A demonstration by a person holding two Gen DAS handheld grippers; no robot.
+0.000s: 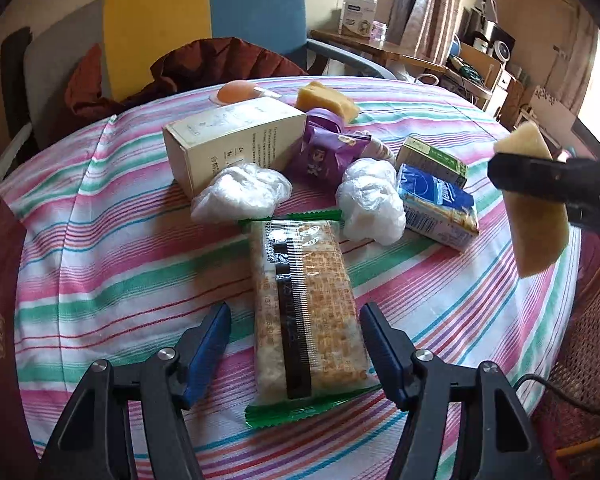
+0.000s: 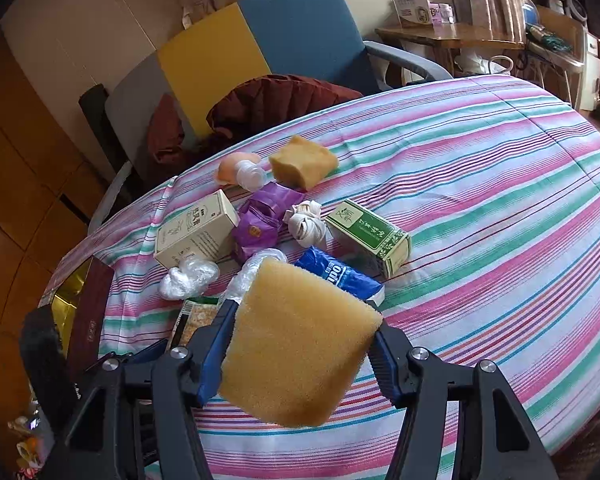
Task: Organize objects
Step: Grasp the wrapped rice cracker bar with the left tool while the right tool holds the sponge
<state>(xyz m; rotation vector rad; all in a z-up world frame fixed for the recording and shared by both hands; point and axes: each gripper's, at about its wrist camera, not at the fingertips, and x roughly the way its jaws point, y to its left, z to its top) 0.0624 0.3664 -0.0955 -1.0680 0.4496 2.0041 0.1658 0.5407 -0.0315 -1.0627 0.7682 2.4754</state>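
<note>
Our left gripper (image 1: 296, 344) hangs low over the striped pink, green and white bedspread (image 1: 100, 248), its blue-padded jaws spread wide on either side of the clear green-edged cracker packet (image 1: 304, 312) without touching it. In this left view the right gripper (image 1: 540, 184) comes in from the right edge, clamped across a yellow foam sponge slab (image 1: 536, 204) held above the cloth. Beyond the packet lie two crumpled clear plastic bags (image 1: 240, 192), a cream cardboard box (image 1: 236, 140), a purple snack pouch (image 1: 324, 152), a blue tissue pack (image 1: 440, 204) and a second yellow sponge (image 1: 326, 98), all bunched together.

From the right wrist, we see the held sponge filling the space between the jaws and pinched at both sides. A green printed carton (image 2: 368, 236) sits just beside the tissue pack. We judge the sorting barely begun: one item lifted, the rest unsorted. Where the sponge belongs is not shown. The sponge hides most of the cracker packet here, and a dark red box (image 2: 88, 320) is cut off at the left edge.
</note>
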